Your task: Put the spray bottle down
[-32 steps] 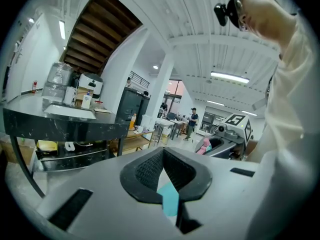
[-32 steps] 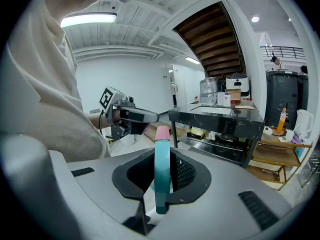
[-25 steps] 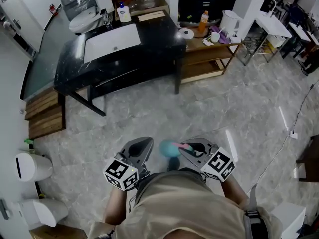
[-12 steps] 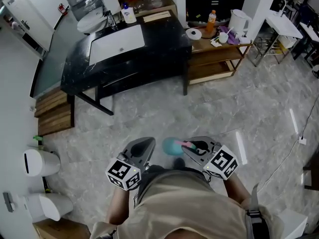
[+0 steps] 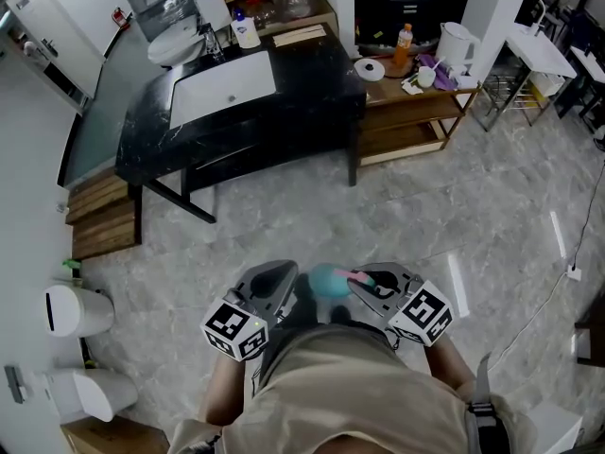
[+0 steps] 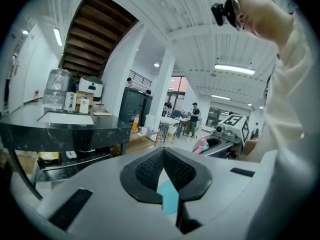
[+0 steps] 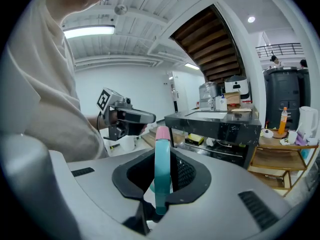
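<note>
My right gripper (image 5: 354,278) is shut on a teal spray bottle (image 5: 329,280) with a pink trigger, held low in front of the person's torso. In the right gripper view the bottle (image 7: 162,171) stands upright between the black pads, pink top upward, with the right gripper (image 7: 162,156) closed round it. My left gripper (image 5: 280,274) hangs beside it on the left, a short gap away, shut with nothing in it. In the left gripper view its jaws (image 6: 162,156) meet at a seam, and the right gripper (image 6: 227,132) shows with the bottle's pink part (image 6: 201,145).
A black table (image 5: 312,83) with a white sink (image 5: 225,85) stands ahead across the grey marble floor. Right of it is a wooden shelf unit (image 5: 416,112) with a bottle and a kettle. Wooden steps (image 5: 95,220) and white fixtures (image 5: 71,312) lie at the left.
The black table and shelf have slid slightly down and right in the head view. Both grippers keep the same pose before the torso, with the bottle still gripped.
</note>
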